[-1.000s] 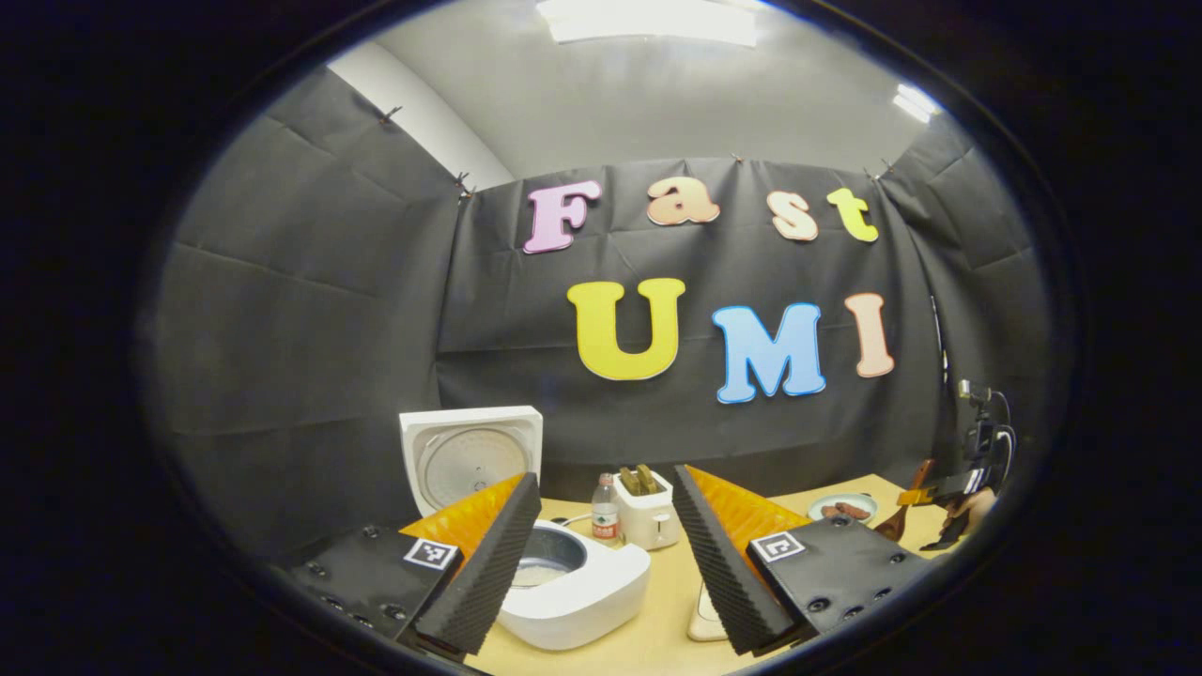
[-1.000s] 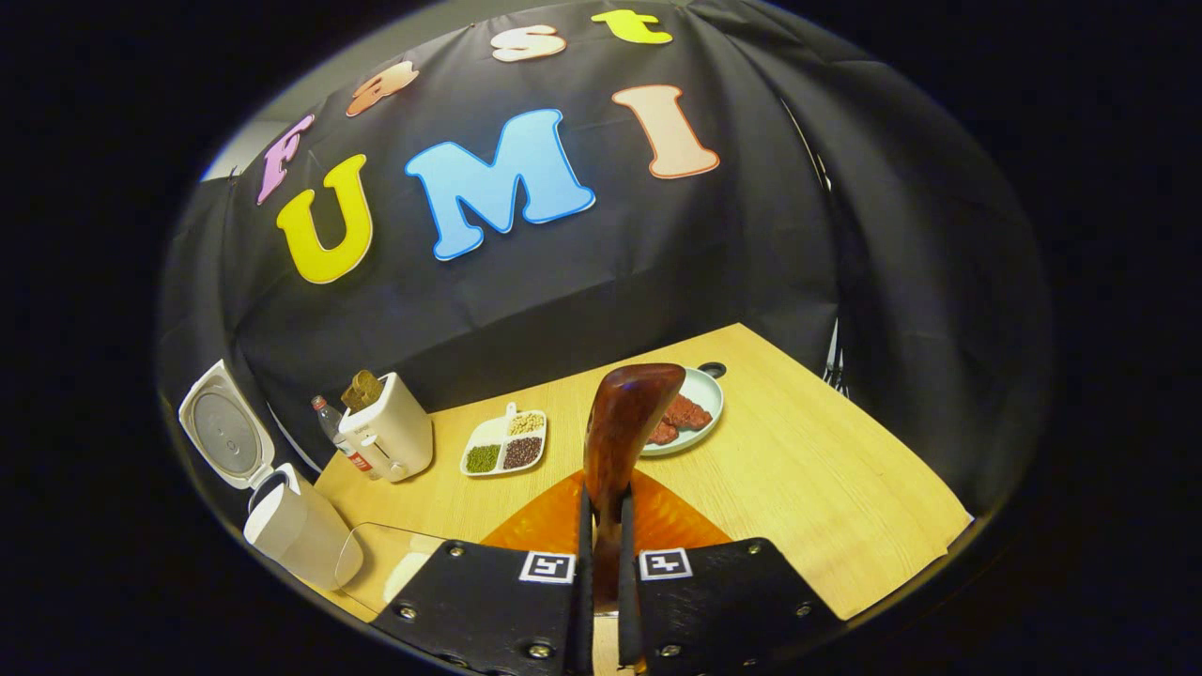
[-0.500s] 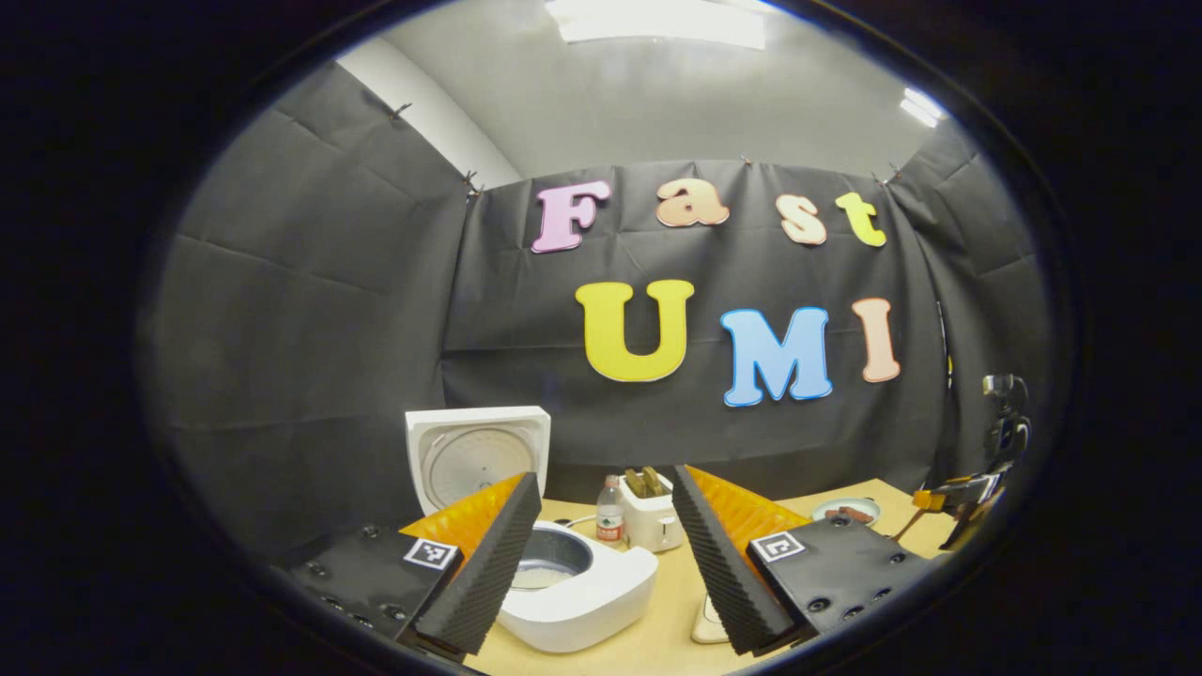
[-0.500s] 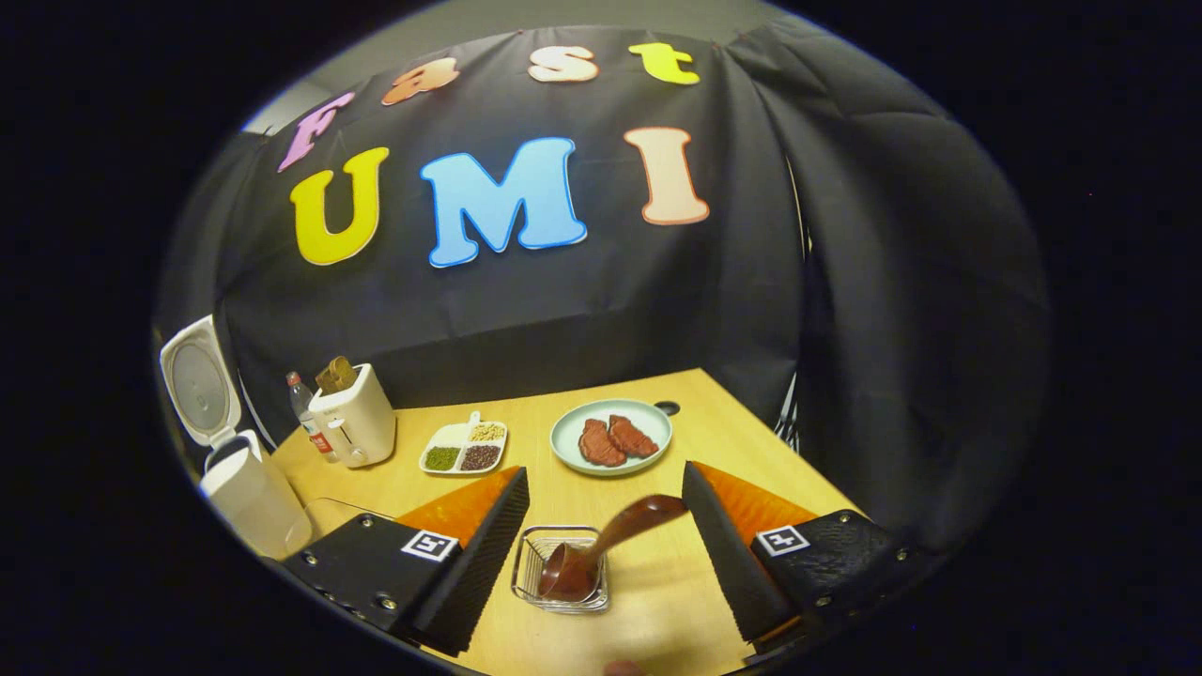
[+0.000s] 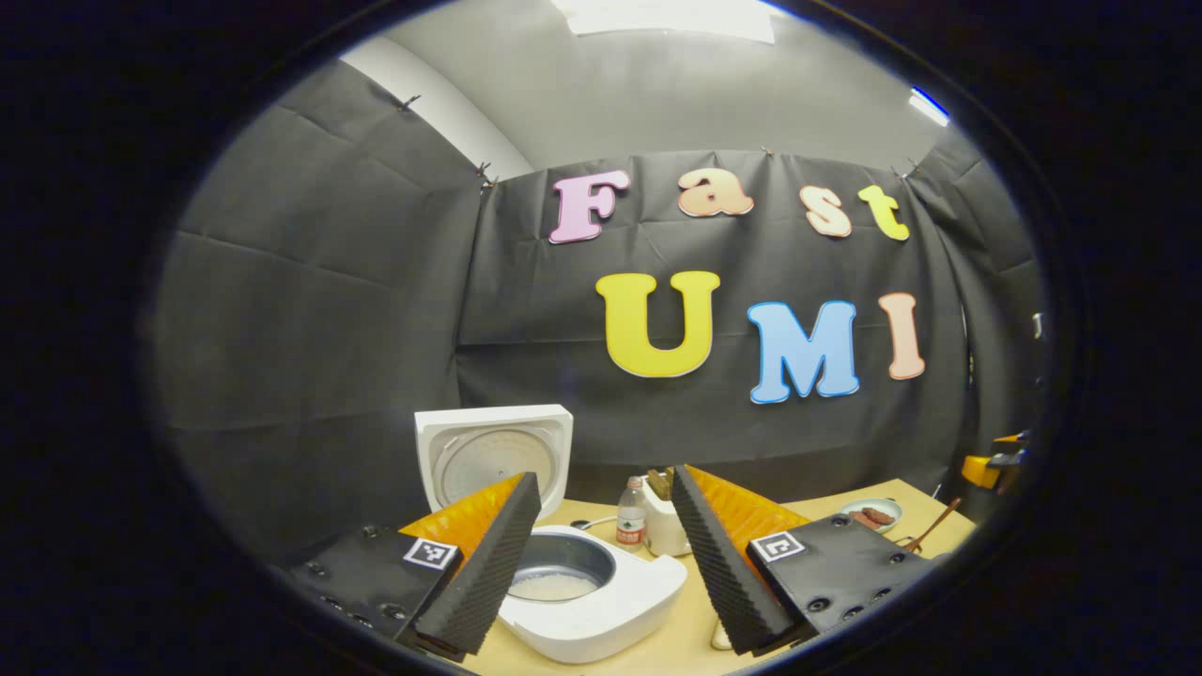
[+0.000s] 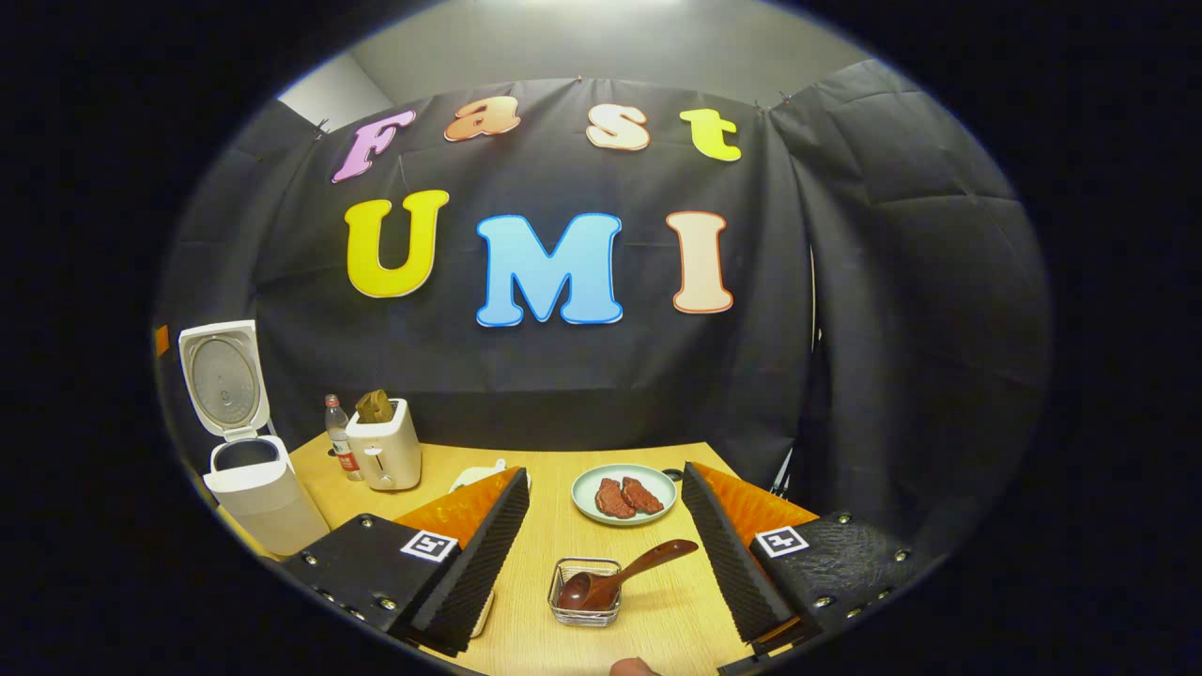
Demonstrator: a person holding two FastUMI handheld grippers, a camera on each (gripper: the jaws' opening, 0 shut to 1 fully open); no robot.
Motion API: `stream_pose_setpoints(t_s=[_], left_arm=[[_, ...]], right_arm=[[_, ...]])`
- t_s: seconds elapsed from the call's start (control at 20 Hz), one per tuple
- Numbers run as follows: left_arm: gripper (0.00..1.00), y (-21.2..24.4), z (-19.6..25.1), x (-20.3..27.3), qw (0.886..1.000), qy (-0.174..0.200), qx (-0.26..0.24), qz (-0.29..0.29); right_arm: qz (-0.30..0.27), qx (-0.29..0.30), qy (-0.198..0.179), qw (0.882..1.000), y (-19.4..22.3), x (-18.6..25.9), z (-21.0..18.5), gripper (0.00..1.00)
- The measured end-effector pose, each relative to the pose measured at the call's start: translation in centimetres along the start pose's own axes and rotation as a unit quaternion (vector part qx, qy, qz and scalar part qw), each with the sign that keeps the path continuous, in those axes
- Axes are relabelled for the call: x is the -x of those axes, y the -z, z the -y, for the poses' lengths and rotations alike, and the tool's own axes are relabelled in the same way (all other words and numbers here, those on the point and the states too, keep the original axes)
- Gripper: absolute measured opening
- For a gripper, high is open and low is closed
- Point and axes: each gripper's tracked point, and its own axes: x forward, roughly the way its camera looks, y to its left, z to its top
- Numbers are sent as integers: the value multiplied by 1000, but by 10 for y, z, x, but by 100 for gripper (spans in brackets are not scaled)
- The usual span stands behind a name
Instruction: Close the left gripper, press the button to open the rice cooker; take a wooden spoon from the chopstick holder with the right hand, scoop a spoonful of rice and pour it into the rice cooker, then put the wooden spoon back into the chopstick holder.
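Wooden spoon [image 6: 620,575] rests with its bowl down inside the chopstick holder [image 6: 584,606], a small clear wire-framed container at lower centre of the right gripper view. The handle leans up and to the right over the rim; the low container leaves the long handle nothing to lean on but that edge.

Right gripper [image 6: 606,563]: released. Both ribbed fingers stand wide apart, one each side of the holder, touching neither holder nor spoon. The spoon is therefore supported by the holder alone.

Left gripper [image 5: 601,554]: also released, fingers spread, holding nothing. Through the gap, at lower centre of the left gripper view, sits the rice cooker [image 5: 596,601] with its lid [image 5: 493,455] hinged upright behind it. White rice lies in the bottom of the inner pot. In the right gripper view the cooker appears at the left edge, lid likewise raised.

Other items on the table [image 6: 648,620]: a toaster [image 6: 383,451] and a bottle [image 6: 338,437] just beside it at centre left, and a plate [image 6: 624,495] carrying two dark red pieces at centre.

Assessment: lid open, rice in the pot, spoon back in the holder. All task steps appear complete; the open right gripper is placed for withdrawal clear of the leaning handle.
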Motion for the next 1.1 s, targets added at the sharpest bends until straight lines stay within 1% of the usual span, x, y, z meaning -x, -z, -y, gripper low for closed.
stream_pose_setpoints(t_s=[0.15, 0.35, 0.45, 0.65, 0.85, 1.1], left_arm=[[98, -9, -17, -28, 1000, -16, -8, 8], [98, -21, -45, -70, 999, -37, -20, 10], [98, -24, -61, -91, 998, -50, -33, 5], [98, -30, -83, -132, 998, -60, -31, 2], [97, -36, -104, -173, 996, -74, -46, 0], [98, -40, -130, -227, 996, -87, -33, -9]], right_arm=[[11, -15, -3, 1000, -16, 10, -8, 99], [18, -2, 17, 1000, -20, 22, -6, 99], [16, -3, 26, 1000, -16, 28, -6, 99], [4, -9, 45, 999, -3, 36, -5, 99], [-5, -19, 63, 998, 7, 41, -3, 99], [-12, -16, 77, 997, 12, 45, -6, 99]])
